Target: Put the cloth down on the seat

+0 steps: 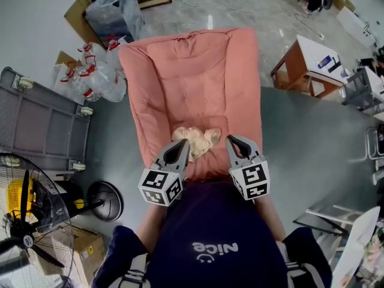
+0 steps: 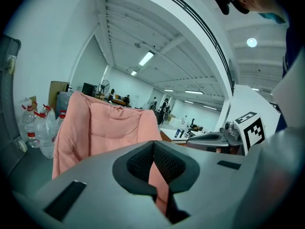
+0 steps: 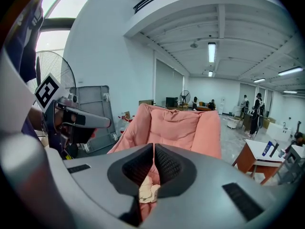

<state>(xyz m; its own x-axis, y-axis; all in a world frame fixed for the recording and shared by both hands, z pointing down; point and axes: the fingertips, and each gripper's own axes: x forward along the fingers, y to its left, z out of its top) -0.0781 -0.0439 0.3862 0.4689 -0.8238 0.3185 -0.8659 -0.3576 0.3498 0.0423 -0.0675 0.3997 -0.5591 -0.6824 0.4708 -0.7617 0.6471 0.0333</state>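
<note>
**Status.** The cloth (image 1: 197, 140) lies crumpled on the seat (image 1: 191, 83), a pink padded armchair at the centre of the head view. It rests on the front part of the seat, and nothing lifts it.

**Left tongs** (image 1: 179, 144). Pressed together, with nothing between them. In the left gripper view, only pink seat fabric shows through the slot below the closed tips. In the head view the tip overlaps the cloth's left edge. Whether it touches the fabric cannot be told.

**Right tongs** (image 1: 231, 138). Pressed together, with nothing pinched. In the right gripper view the cloth shows low in the frame, beyond the closed tips. It lies on the seat, apart from the pads. In the head view this tip stands just beside the cloth's right edge.

**Progress.** Judged from this layout, the placement is complete: the cloth is on the seat and neither tool holds it. At most, both tongs are yet to be drawn clear toward the person (image 1: 210, 248) at the bottom of the frame. The task asks for no flattening or straightening.
</note>
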